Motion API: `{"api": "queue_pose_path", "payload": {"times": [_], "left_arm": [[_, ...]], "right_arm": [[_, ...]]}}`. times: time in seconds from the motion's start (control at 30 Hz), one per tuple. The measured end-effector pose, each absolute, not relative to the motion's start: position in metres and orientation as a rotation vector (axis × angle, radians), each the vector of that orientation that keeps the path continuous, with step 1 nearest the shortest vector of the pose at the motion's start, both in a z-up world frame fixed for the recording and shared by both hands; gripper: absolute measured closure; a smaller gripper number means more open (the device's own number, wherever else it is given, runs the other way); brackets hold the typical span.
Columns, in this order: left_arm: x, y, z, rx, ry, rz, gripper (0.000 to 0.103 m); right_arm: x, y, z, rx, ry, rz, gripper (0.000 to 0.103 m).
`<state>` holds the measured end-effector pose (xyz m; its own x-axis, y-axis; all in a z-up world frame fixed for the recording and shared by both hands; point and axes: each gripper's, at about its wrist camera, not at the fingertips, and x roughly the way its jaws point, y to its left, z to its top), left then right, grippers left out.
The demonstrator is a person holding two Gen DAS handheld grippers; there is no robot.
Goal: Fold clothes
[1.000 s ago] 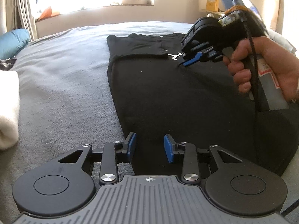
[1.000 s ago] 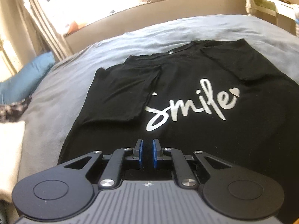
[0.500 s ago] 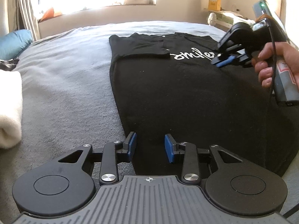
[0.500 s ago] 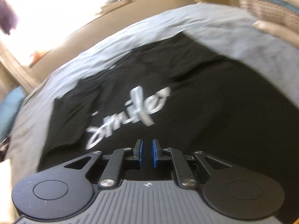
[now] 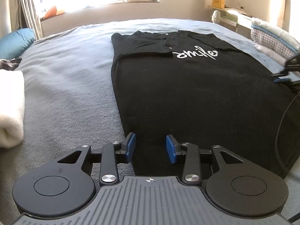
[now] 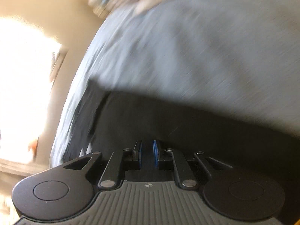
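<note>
In the left wrist view we see our left gripper [image 5: 151, 146], jaws apart, over the near hem of the black shirt [image 5: 196, 93] spread flat on the grey bed [image 5: 65, 84]; the right gripper [image 5: 286, 75] is cut off at the edge. The right wrist view is blurred: jaws nearly together, holding nothing, above the shirt's edge.

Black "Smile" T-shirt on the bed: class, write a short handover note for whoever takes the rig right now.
Left tool: open, empty, low over the near hem of the black T-shirt.
Right tool: nearly closed, holding nothing, at the shirt's right edge; its view is blurred.
Shirt: flat, print up, on the grey bedspread.
Done: one sleeve folded in.
Left: other sleeve, side folds, final fold.
</note>
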<state>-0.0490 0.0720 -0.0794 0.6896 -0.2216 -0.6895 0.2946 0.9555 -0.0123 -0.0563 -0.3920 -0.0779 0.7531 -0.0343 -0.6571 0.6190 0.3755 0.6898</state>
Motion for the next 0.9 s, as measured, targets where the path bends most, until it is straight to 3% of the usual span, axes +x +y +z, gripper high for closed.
{"api": "queue_pose_path", "payload": {"times": [0.27, 0.43, 0.67, 0.77, 0.9], "left_arm": [[-0.05, 0.065, -0.078, 0.129, 0.767, -0.265, 0.06], [-0.048, 0.065, -0.077, 0.112, 0.782, -0.252, 0.059], [-0.047, 0.061, -0.077, 0.124, 0.777, -0.242, 0.057], [-0.048, 0.058, -0.076, 0.128, 0.779, -0.231, 0.057], [-0.049, 0.056, -0.07, 0.128, 0.786, -0.21, 0.057]], "right_arm": [[0.013, -0.363, -0.07, 1.07, 0.676, -0.2, 0.074], [0.027, -0.384, -0.09, 1.112, 0.684, -0.311, 0.079], [-0.047, -0.418, -0.055, 0.938, 0.589, -0.644, 0.076], [-0.054, -0.407, -0.042, 0.954, 0.555, -0.56, 0.075], [-0.035, -0.385, -0.053, 1.066, 0.648, -0.301, 0.074]]}}
